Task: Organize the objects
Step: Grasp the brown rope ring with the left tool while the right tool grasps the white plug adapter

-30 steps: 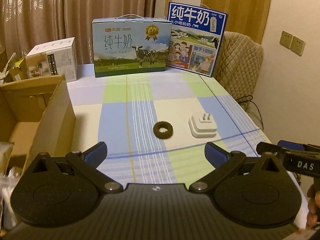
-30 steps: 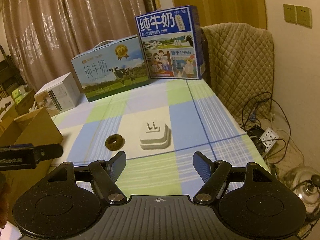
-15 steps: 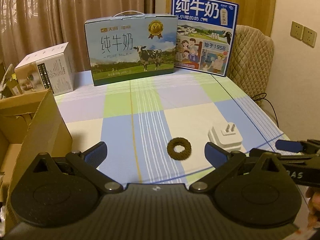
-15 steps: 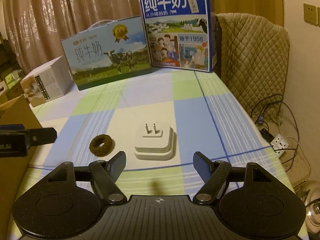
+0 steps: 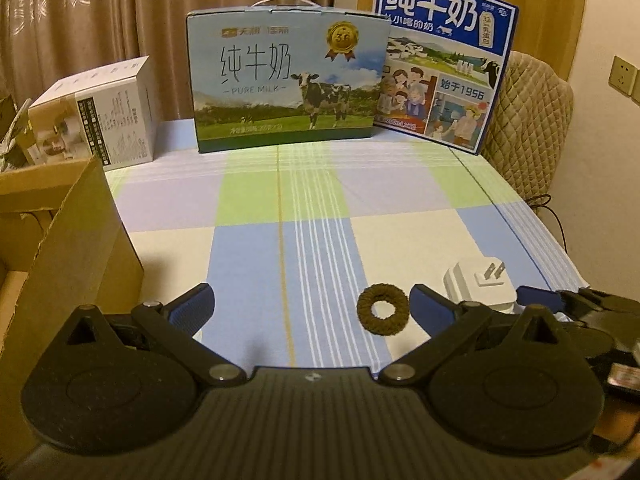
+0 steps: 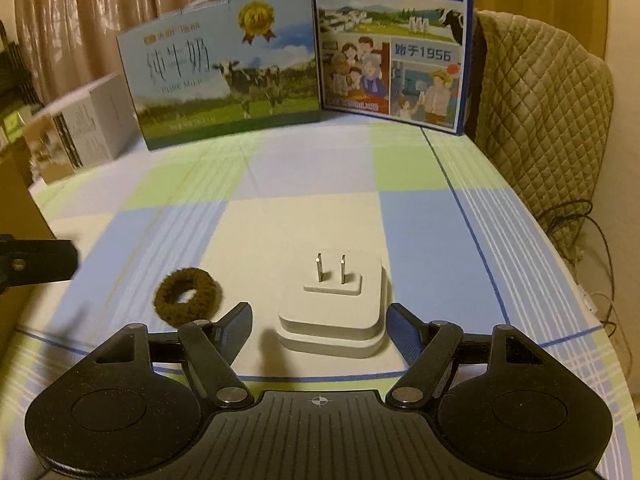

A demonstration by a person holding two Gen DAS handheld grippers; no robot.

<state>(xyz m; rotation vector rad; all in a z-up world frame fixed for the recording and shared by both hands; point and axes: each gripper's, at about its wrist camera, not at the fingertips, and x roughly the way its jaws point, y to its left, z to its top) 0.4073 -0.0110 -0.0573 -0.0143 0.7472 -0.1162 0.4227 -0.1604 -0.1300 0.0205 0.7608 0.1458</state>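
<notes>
Since a second ago we have closed in: the right gripper [image 6: 320, 326] now brackets the white charger plug [image 6: 334, 312], jaws spread wide, not yet touching. It looks rigid and smooth; we should pinch its flat sides. Just left lies the soft brown hair tie [image 6: 187, 297], near the open, empty left gripper [image 5: 310, 308]. Farther off stand the milk cartons [image 5: 286, 80].
</notes>
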